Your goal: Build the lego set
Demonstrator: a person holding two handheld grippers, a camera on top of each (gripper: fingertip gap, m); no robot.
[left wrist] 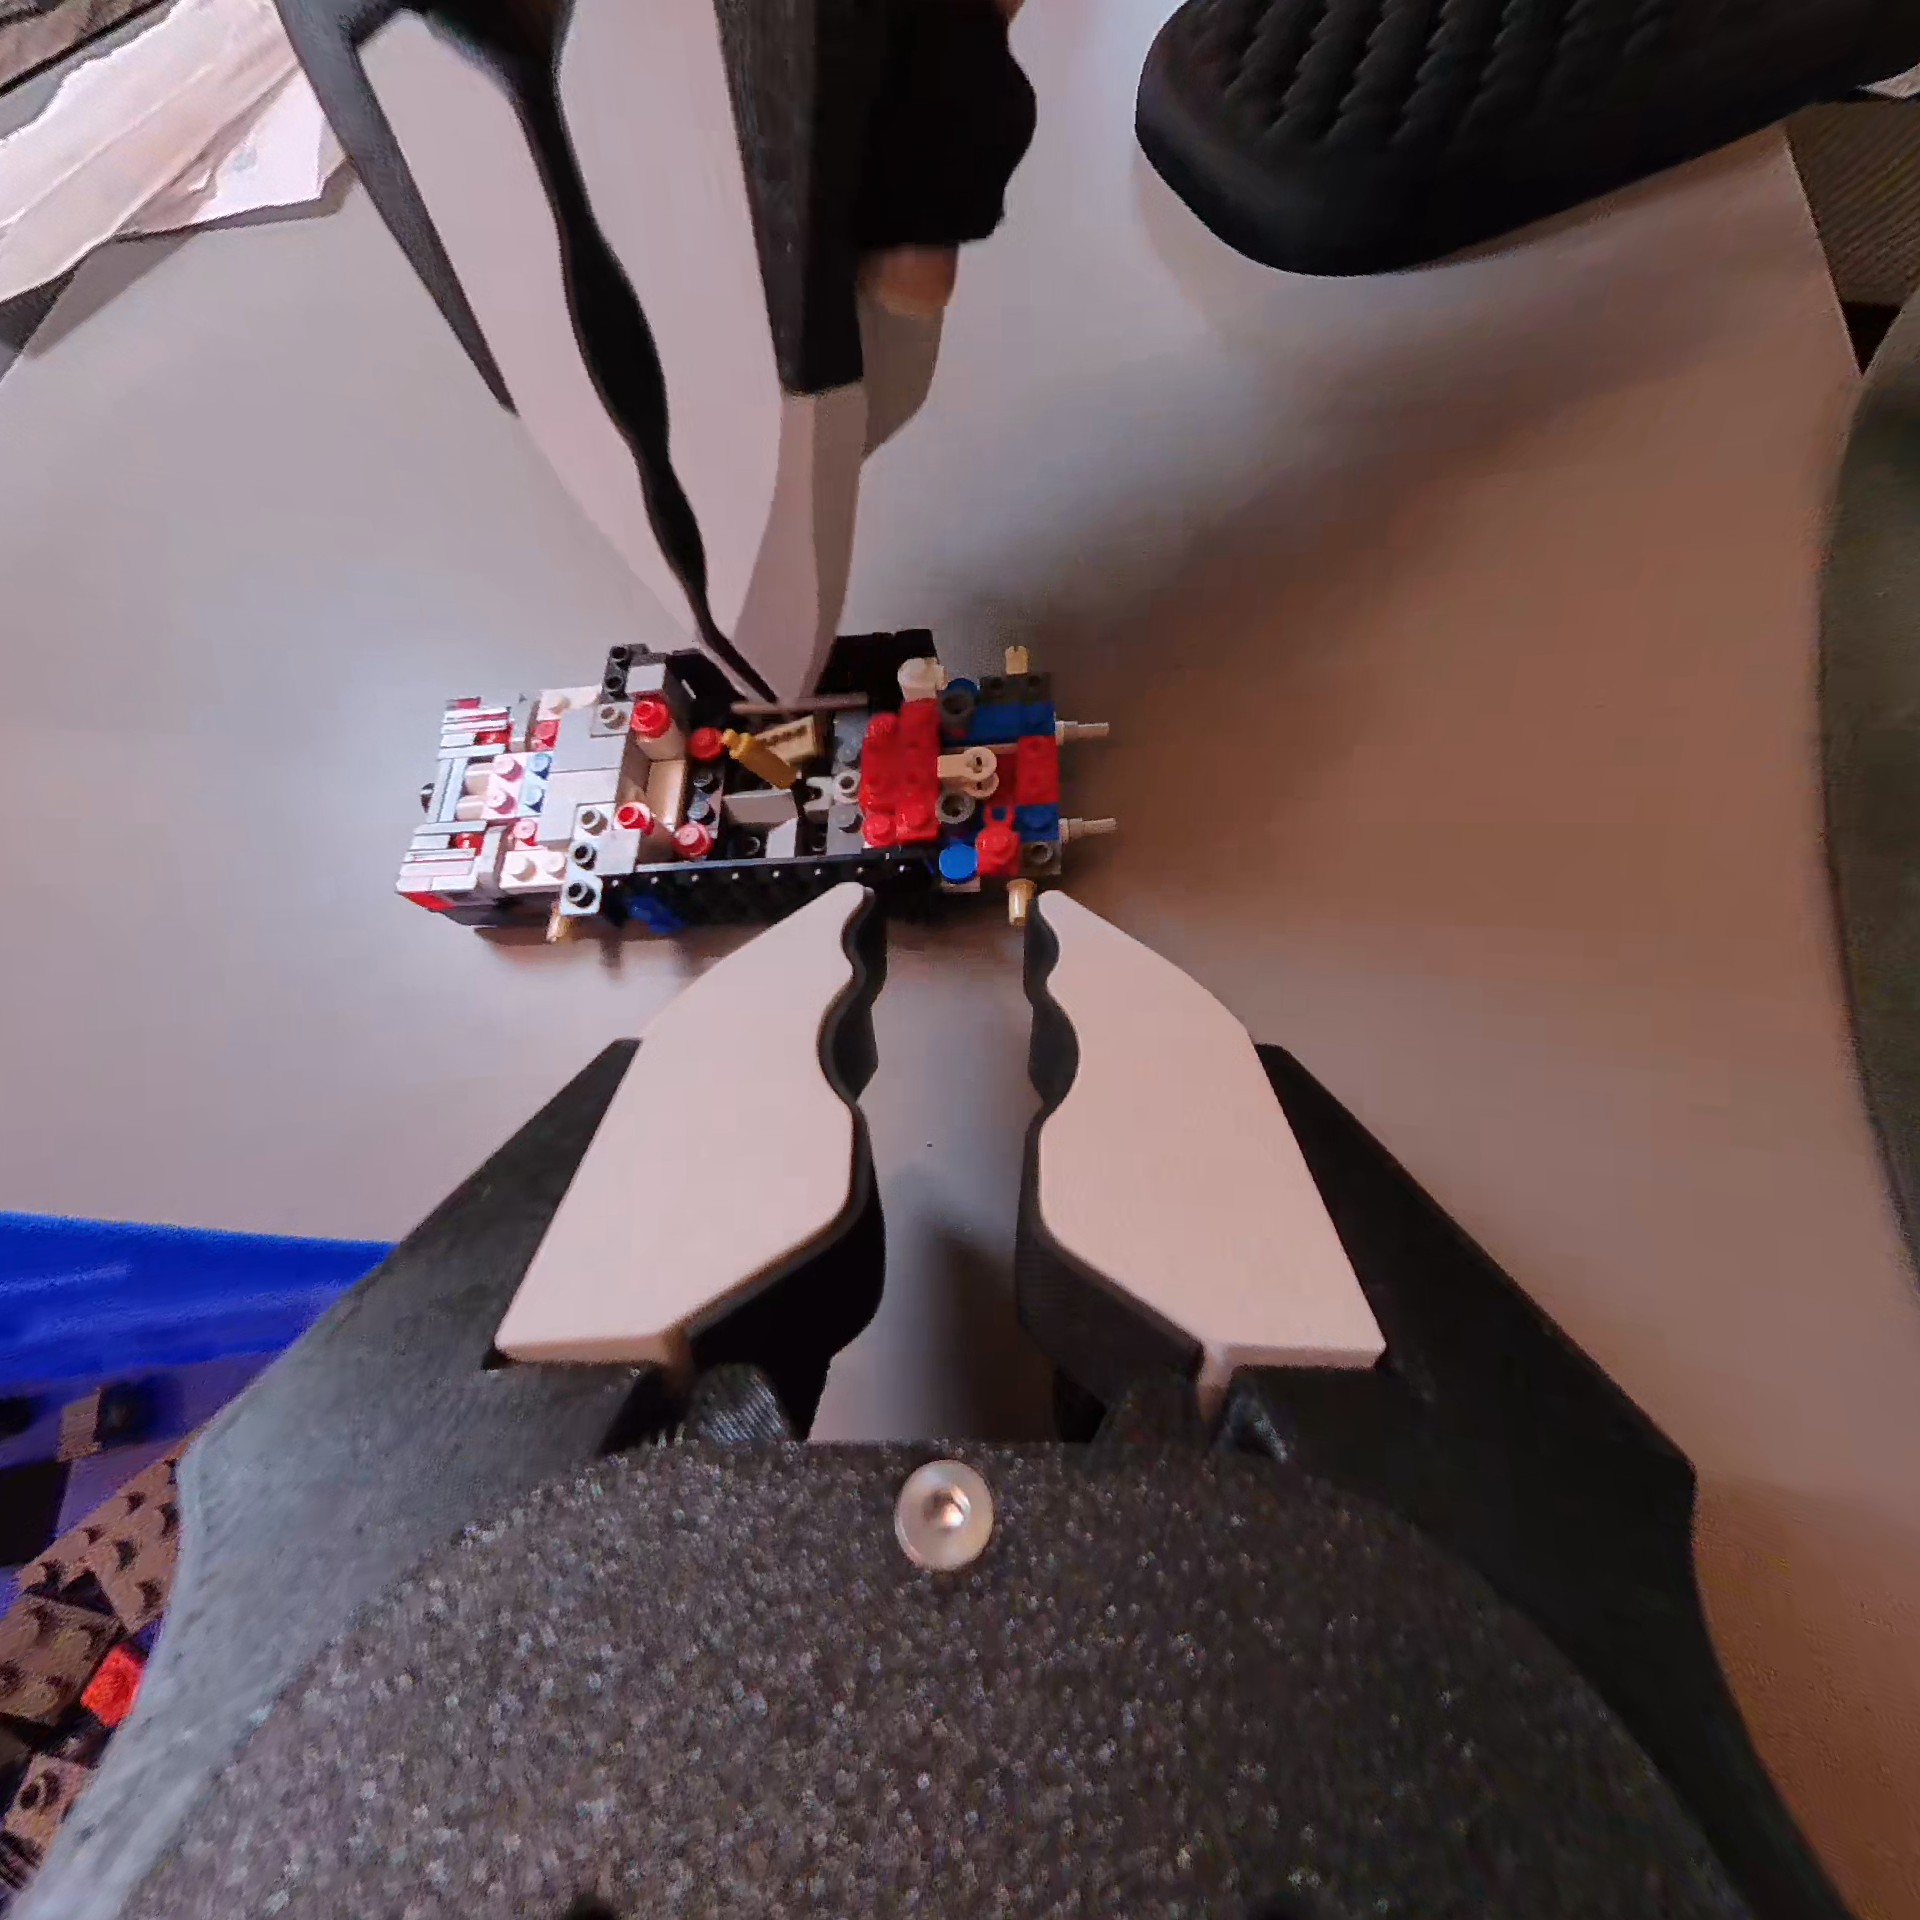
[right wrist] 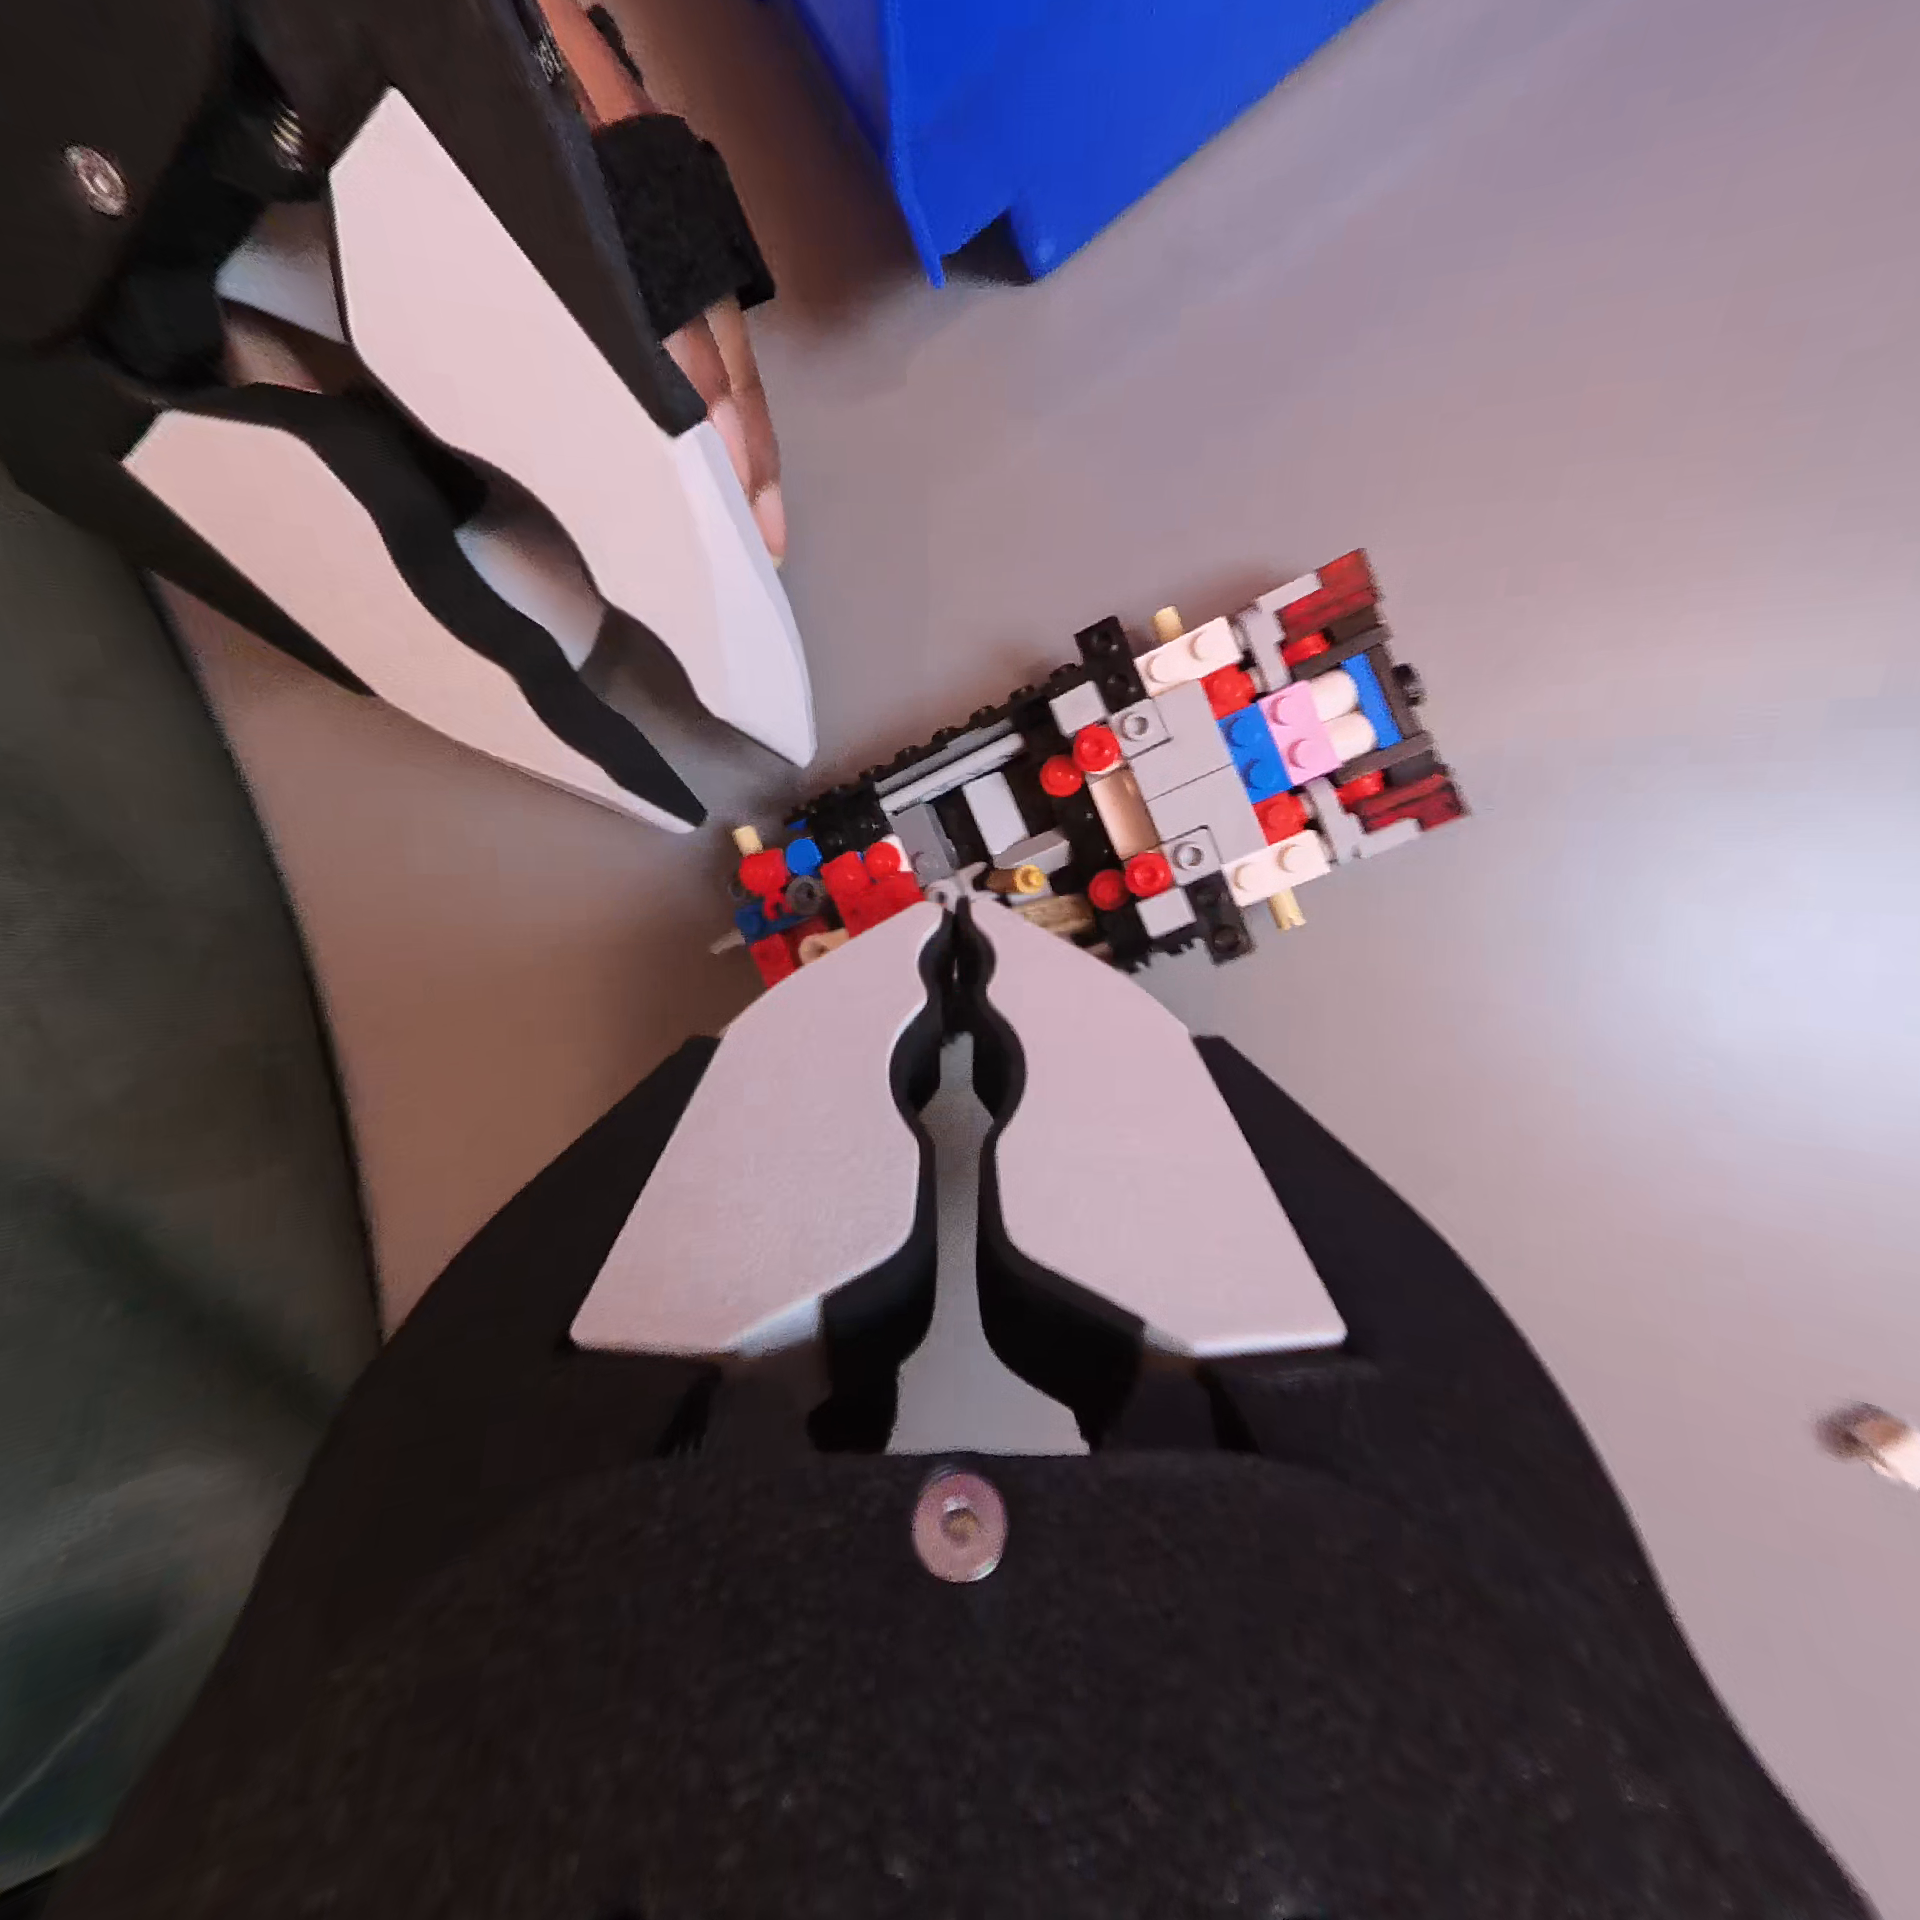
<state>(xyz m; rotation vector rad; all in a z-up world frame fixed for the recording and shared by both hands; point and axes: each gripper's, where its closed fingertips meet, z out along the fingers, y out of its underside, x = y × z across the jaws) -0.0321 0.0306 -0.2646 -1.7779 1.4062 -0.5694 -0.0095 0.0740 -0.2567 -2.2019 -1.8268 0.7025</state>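
A partly built lego car (left wrist: 582, 790) in grey, red, blue and black lies on the grey table (left wrist: 1351, 831); it also shows in the right wrist view (right wrist: 1174, 769). My left gripper (left wrist: 953, 899) is open, its tips close to the car's near side by the red and blue end, with only table between them. It shows open in the right wrist view (right wrist: 748, 784) too. My right gripper (right wrist: 956, 912) is shut, its tips down on the middle of the car next to a small grey clip piece (right wrist: 940, 894). It also shows in the left wrist view (left wrist: 779, 691), next to a thin dark rod (left wrist: 831, 707).
A blue bin (left wrist: 156, 1288) with loose bricks (left wrist: 62, 1621) stands at the lower left; it shows in the right wrist view (right wrist: 1039, 125). A black chair armrest (left wrist: 1507, 125) hangs over the far table edge. Papers (left wrist: 135, 135) lie at the far left. A small loose piece (right wrist: 1870, 1439) lies at the right. One gripper's finger ends stand about 5 centimetres off the other's. About 20 centimetres separates my right fingertips from the small loose piece (right wrist: 1870, 1439).
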